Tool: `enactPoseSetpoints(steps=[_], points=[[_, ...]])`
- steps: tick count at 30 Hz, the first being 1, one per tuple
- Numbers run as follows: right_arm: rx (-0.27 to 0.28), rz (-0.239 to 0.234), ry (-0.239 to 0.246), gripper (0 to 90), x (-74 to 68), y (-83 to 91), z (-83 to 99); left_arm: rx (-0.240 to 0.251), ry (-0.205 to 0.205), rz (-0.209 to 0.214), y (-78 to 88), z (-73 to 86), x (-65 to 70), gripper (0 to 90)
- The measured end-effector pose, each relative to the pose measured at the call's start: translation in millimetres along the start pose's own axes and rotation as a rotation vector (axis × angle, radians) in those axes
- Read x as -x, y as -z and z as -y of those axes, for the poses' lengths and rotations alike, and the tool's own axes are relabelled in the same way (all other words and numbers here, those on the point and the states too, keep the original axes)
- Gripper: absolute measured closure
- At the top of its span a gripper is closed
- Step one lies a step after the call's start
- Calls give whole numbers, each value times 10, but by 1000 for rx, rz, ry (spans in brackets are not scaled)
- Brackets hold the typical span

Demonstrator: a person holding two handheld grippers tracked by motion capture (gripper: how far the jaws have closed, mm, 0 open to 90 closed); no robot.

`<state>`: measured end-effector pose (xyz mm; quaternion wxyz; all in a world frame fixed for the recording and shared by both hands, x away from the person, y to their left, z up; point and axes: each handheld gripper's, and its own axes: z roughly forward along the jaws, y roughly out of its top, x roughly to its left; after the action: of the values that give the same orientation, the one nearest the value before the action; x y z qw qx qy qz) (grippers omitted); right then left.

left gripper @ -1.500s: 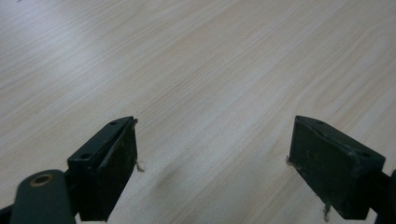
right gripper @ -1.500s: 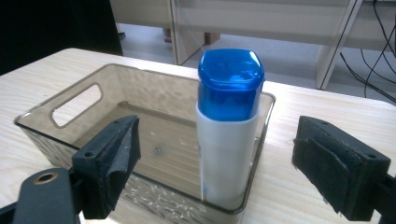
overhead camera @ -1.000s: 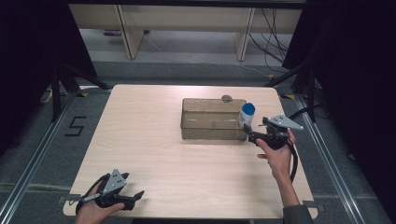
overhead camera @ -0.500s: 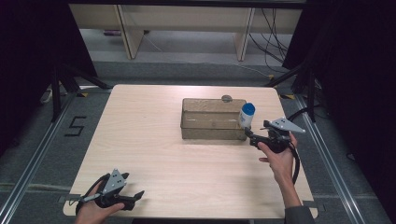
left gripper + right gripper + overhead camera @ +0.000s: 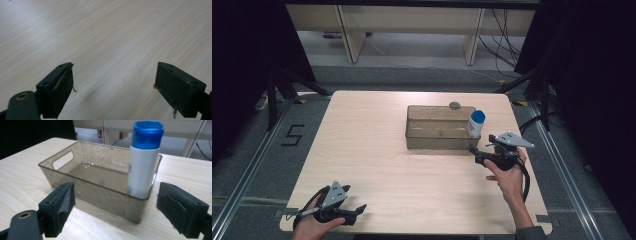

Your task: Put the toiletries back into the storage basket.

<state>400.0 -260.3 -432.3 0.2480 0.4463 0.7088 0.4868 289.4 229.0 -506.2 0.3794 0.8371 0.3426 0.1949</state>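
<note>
Pale wooden table [image 5: 377, 150] carries a tinted bin [image 5: 438, 131]; inside its right corner a blue-capped bottle [image 5: 475, 124] stands upright, just ahead of the nearer right gripper [image 5: 478, 156], jaws spread; left gripper [image 5: 356, 212] spread, well apart

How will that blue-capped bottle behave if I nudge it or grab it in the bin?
The bottle stands tall and narrow in a corner of the bin, so a nudge toward the open middle would probably tip it. Its smooth round body may slip or roll once down. It looks like light plastic, likely stiff enough for the open right gripper.
</note>
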Motion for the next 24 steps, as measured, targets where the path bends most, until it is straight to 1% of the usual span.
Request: enactPoseSetpoints(steps=[1, 2, 4, 5, 6, 7, 9, 10, 11, 12, 13, 14, 15, 16, 17, 18, 19, 20, 21, 22, 23, 24], points=[[-6, 6, 10, 159, -7, 5, 3, 3, 1, 2, -2, 1, -1, 148], [-5, -7, -13, 159, -53, 5, 18, 2, 1, 2, -2, 1, -1, 148], [-8, -5, -18, 159, -71, 7, 24, 1, 1, 3, -1, 1, 0, 148], [-14, -8, -13, 159, -85, 12, 25, -2, -6, -15, -5, 1, -4, 148], [-8, -10, 6, 159, -88, 8, 30, -4, -10, -10, -4, 1, -9, 148], [-4, -21, 18, 159, -88, 4, 35, -4, -9, -5, 2, 0, -7, 148], [-14, -18, 18, 159, -116, 7, 47, 0, -5, -4, 0, 1, -6, 148], [-6, -17, 18, 159, -129, -1, 56, -4, -7, -2, 1, 0, -11, 148], [-9, -26, 27, 159, -131, 0, 60, -10, -8, 1, 6, -3, -13, 148], [-20, -32, -8, 158, -174, 7, 75, -9, -6, 4, 7, -3, -12, 148], [-20, -32, -8, 158, -174, 7, 75, 3, -5, -5, -1, 2, -7, 148], [-18, -25, 27, 158, -157, 9, 76, -8, -6, 4, 8, -3, -11, 148], [-10, -25, 26, 157, -167, 5, 86, -10, -6, 5, 9, -4, -12, 148], [-19, -46, -7, 157, -202, 19, 97, -8, -6, 3, 8, -3, -12, 148], [-19, -46, -7, 157, -202, 19, 97, -8, -7, 3, 9, -4, -12, 148], [-15, -42, 22, 157, -189, 21, 100, -9, -6, 4, 10, -4, -12, 148], [-12, -45, 30, 157, -191, 23, 105, -8, -6, 4, 9, -3, -11, 148], [-22, -46, 25, 157, -203, 29, 111, -9, -7, 4, 8, -3, -11, 148], [-21, -54, 6, 157, -218, 33, 119, -9, -6, 5, 8, -3, -10, 148], [-15, -51, 26, 156, -220, 33, 126, -9, -7, 4, 8, -3, -11, 148], [-30, -43, 34, 156, -227, 45, 124, -8, -6, 4, 8, -4, -10, 148], [-21, -51, 21, 156, -245, 40, 133, -8, -6, 4, 8, -3, -11, 148]])
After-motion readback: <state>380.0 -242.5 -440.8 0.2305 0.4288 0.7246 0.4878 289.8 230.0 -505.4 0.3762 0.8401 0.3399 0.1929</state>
